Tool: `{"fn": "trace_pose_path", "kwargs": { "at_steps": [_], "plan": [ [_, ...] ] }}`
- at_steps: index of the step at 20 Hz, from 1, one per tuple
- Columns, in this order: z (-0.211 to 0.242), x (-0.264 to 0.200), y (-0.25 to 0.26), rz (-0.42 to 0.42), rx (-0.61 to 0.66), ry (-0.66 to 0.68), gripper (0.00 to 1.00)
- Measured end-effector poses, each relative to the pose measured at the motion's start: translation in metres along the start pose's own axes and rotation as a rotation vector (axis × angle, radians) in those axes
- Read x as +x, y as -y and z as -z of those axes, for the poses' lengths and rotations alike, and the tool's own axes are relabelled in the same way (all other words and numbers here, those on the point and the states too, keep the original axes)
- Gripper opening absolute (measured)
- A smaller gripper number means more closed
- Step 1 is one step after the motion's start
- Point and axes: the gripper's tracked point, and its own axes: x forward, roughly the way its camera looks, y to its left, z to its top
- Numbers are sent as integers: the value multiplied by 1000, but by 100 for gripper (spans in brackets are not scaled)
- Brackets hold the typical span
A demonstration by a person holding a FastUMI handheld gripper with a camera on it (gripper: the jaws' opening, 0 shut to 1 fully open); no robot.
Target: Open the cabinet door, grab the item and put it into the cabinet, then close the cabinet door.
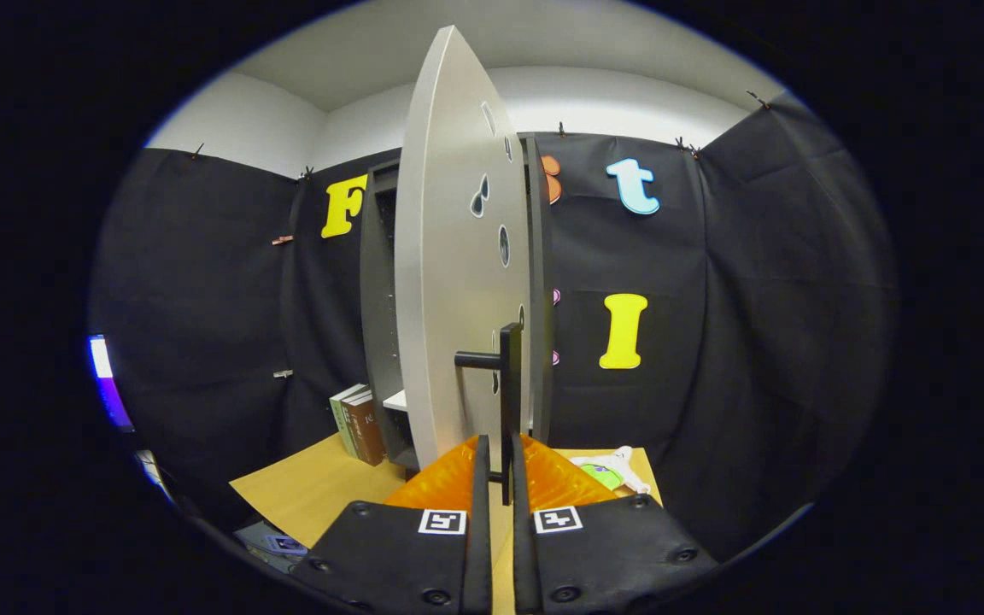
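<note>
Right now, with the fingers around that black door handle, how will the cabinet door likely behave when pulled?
The cabinet door looks like a stiff flat panel, so it should swing without flexing. The handle is a slim rigid bar standing between the orange fingers, probably a firm hold. The gripper looks shut on it. The tall cabinet might shift if yanked.
</note>
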Motion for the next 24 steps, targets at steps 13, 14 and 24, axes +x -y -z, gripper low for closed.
{"fn": "trace_pose_path", "kwargs": {
  "at_steps": [13,14,24],
  "plan": [
    [54,21,-86,136,-60,-97,8],
    [59,27,-96,146,-60,-106,8],
    [171,61,-139,291,-13,-367,47]
  ]
}}
